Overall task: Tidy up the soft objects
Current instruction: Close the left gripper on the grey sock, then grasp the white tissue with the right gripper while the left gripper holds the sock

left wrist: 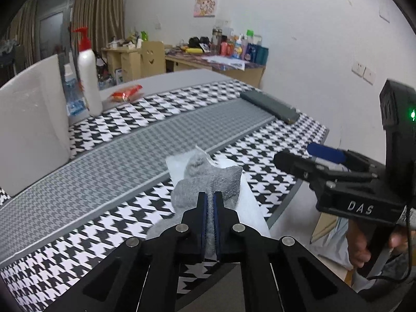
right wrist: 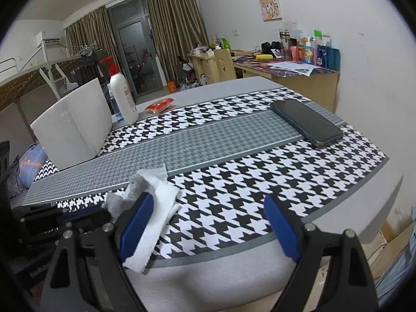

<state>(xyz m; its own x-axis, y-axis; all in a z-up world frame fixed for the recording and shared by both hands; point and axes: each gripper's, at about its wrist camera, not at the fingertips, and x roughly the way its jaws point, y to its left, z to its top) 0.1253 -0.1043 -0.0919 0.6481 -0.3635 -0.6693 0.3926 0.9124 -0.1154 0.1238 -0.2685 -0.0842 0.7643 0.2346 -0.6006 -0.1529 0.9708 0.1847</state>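
A grey sock (left wrist: 208,182) lies on a white cloth (left wrist: 249,208) near the front edge of the houndstooth table mat (left wrist: 104,223). My left gripper (left wrist: 210,195) is shut on the sock's near end, and grey and white fabric shows between its blue pads. In the right wrist view the sock (right wrist: 122,202) and the white cloth (right wrist: 158,208) sit at lower left, bunched against the left gripper (right wrist: 85,215). My right gripper (right wrist: 209,223) stands wide open over the mat beside the cloth, nothing between its fingers. It also appears at the right of the left wrist view as the right gripper (left wrist: 325,161).
A white box (left wrist: 31,119) stands at the mat's left end, with a white pump bottle (left wrist: 88,78) and a red snack packet (left wrist: 127,93) behind it. A dark flat phone-like slab (right wrist: 306,122) lies at the far right. The table's rounded edge (right wrist: 364,208) runs along the right.
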